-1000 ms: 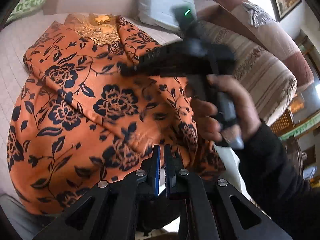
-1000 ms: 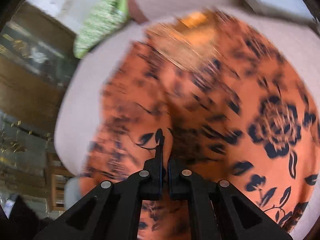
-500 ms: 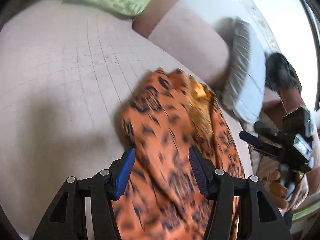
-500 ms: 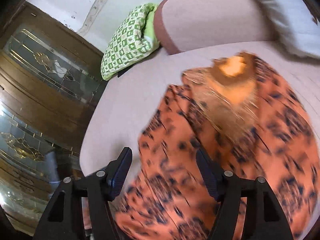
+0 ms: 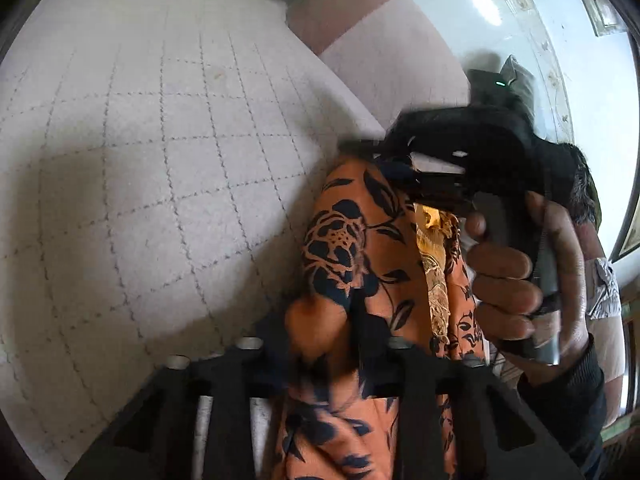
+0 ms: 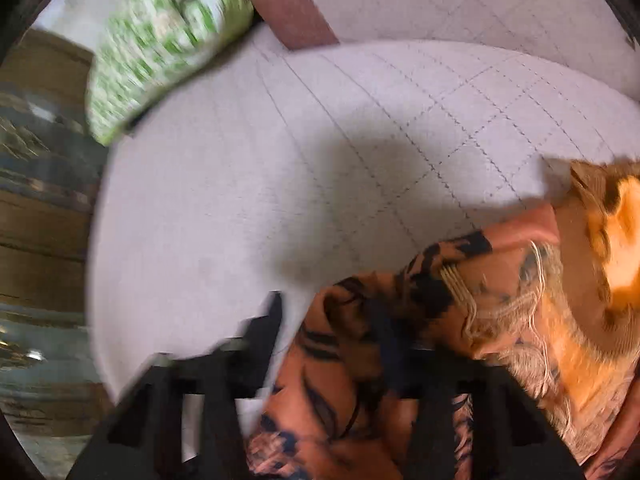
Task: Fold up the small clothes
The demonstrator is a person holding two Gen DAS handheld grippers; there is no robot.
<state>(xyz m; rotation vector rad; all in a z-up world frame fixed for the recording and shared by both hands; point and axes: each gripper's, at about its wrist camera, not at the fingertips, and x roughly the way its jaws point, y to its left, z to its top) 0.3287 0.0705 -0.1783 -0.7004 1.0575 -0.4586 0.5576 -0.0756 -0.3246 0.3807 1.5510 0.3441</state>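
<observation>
An orange garment with a dark floral print and gold neck trim lies bunched on the pale quilted cushion. My left gripper has cloth between its fingers and looks closed on it, though the fingers are blurred. My right gripper also has a fold of the garment between its blurred fingers. The right gripper, in a person's hand, shows in the left wrist view, reaching over the garment's top edge.
A green patterned cushion lies at the far end of the seat, by a brown and pink backrest. A dark wood and glass cabinet stands to the left. A white wall is behind.
Half a second ago both grippers were open above the garment. Now each has come down with cloth between its fingers, and the garment is gathered into a narrower bunch.
</observation>
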